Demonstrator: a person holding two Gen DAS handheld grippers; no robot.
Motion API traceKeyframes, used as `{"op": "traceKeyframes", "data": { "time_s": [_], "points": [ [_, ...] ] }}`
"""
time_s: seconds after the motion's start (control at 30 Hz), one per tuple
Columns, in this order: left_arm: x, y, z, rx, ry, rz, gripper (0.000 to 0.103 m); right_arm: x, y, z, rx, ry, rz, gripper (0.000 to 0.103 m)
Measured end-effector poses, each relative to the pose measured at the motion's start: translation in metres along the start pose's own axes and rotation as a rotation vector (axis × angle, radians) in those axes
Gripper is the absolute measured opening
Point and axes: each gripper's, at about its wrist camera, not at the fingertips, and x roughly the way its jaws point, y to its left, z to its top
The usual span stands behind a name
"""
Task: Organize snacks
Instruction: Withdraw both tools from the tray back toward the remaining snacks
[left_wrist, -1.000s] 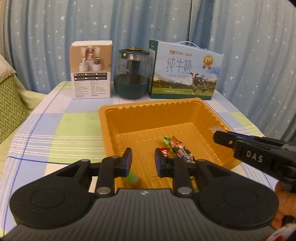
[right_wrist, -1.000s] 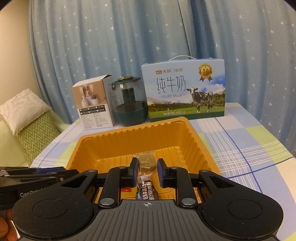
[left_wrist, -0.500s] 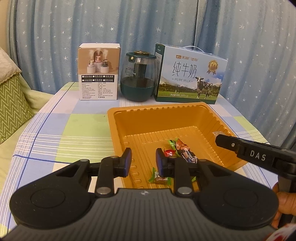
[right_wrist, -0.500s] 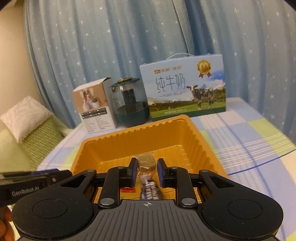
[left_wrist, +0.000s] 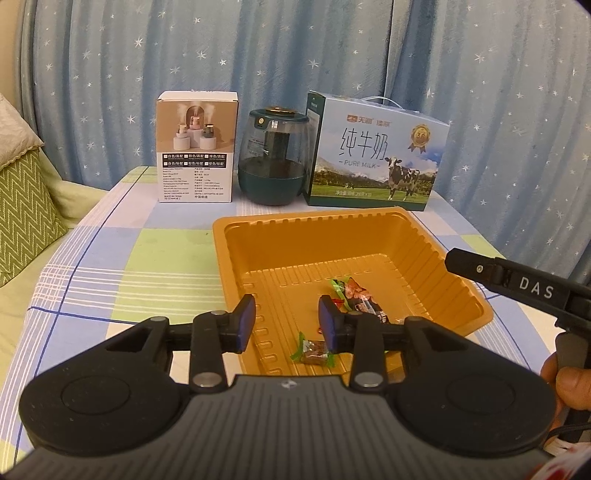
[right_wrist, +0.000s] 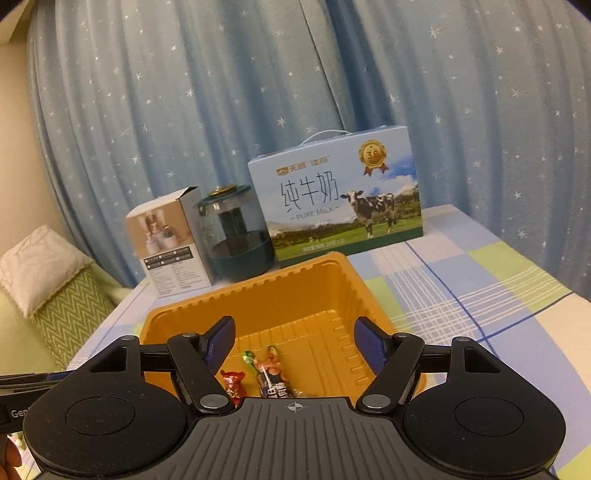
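An orange plastic tray (left_wrist: 424, 236) sits on the checked tablecloth; it also shows in the right wrist view (right_wrist: 280, 291). Several wrapped candies lie on its floor: a green-ended brown one (left_wrist: 314, 349), a green and red pair (left_wrist: 347, 288), a dark bar (right_wrist: 273, 386) and a red one (right_wrist: 232, 380). My left gripper (left_wrist: 287, 323) is open and empty above the tray's near edge. My right gripper (right_wrist: 293, 341) is wide open and empty above the tray; its body shows at the right of the left wrist view (left_wrist: 517, 284).
At the table's back stand a white humidifier box (left_wrist: 196, 152), a dark green glass jar (left_wrist: 274, 156) and a blue milk carton box (left_wrist: 376, 155). A green zigzag cushion (left_wrist: 22, 214) lies left. Blue star curtains hang behind.
My right gripper opened and let go of the clear-wrapped brown snack it held over the tray. My left gripper drew back and up and opened a little wider. The green-ended candy now lies in the tray.
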Motion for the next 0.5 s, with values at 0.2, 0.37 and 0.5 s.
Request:
{"op": "traceKeyframes", "data": {
  "time_s": [0.2, 0.37, 0.5],
  "points": [
    [-0.006, -0.003, -0.002, 0.001, -0.005, -0.003, 0.034, -0.008, 0.000, 0.000, -0.015, -0.020, -0.014, 0.071],
    [-0.013, -0.005, -0.004, 0.005, -0.010, -0.010, 0.035, -0.019, 0.001, 0.002, -0.021, -0.037, -0.019, 0.071],
    [-0.020, -0.006, -0.008, 0.013, -0.010, -0.012, 0.036, -0.031, 0.002, 0.001, -0.029, -0.047, -0.017, 0.071]
  ]
}}
